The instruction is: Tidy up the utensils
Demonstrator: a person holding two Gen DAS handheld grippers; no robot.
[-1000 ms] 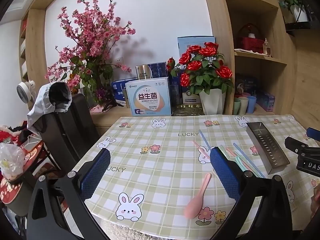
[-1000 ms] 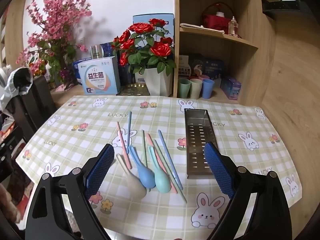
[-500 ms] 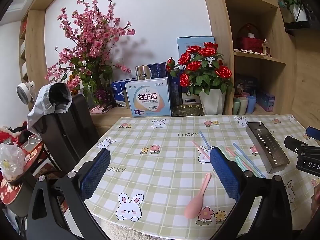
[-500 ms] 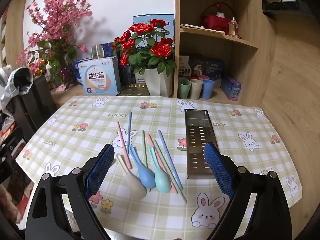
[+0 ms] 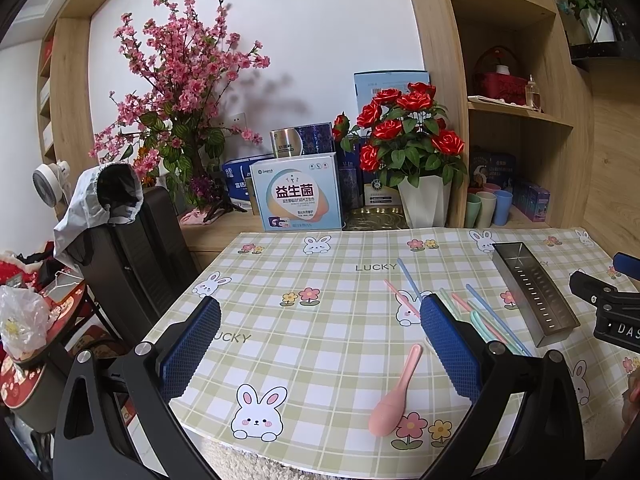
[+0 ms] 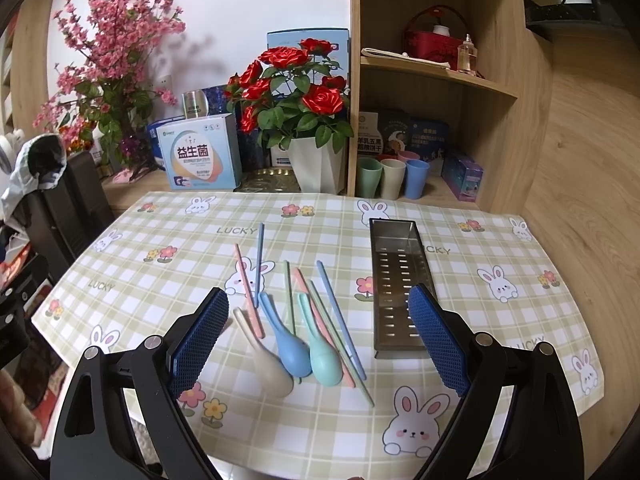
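A steel utensil tray (image 6: pixel 398 280) (image 5: pixel 532 292) lies on the checked tablecloth, right of centre. Left of it lie a beige spoon (image 6: pixel 267 356), a blue spoon (image 6: pixel 289 342), a teal spoon (image 6: pixel 322 350) and several pastel chopsticks (image 6: pixel 338 316) (image 5: pixel 486 312). A pink spoon (image 5: pixel 394 394) lies alone near the front edge in the left wrist view. My left gripper (image 5: pixel 320 344) hovers open above the cloth, the pink spoon just inside its right finger. My right gripper (image 6: pixel 318 340) is open above the spoon cluster and holds nothing.
A white pot of red roses (image 6: pixel 312 164), boxes (image 5: pixel 298 196) and a pink blossom plant (image 5: pixel 180 92) stand behind the table. Three cups (image 6: pixel 392 178) sit in the wooden shelf unit. A black chair (image 5: pixel 132 248) with a grey cover stands at the table's left.
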